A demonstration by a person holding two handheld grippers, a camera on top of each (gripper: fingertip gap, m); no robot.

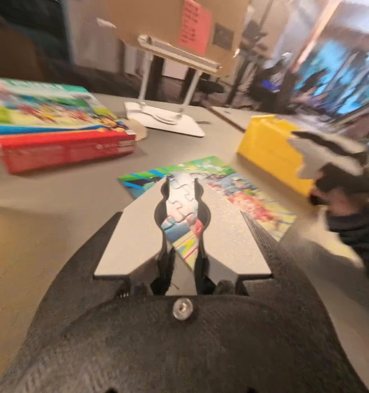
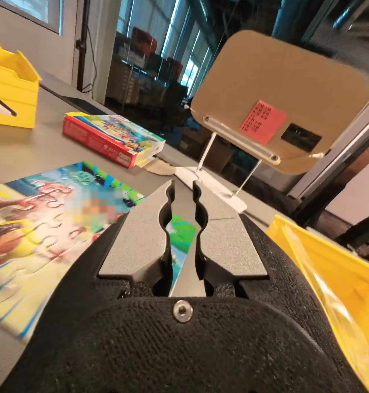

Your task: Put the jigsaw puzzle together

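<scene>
A colourful assembled jigsaw puzzle lies flat on the grey table. My left gripper hovers over the puzzle's near part with its fingers a little apart and nothing between them. My right gripper is at the puzzle's right edge, pointing past it toward a white stand base. Its fingers are also slightly apart, with only table showing in the gap. The right gripper shows blurred in the left wrist view, in front of a yellow bin.
A red-sided puzzle box lies at the left; it also shows in the right wrist view. A cardboard board on a wire stand rises behind. Yellow bins stand at the far left and near right. The tips of one gripper are about 20 centimeters away from the tips of the other.
</scene>
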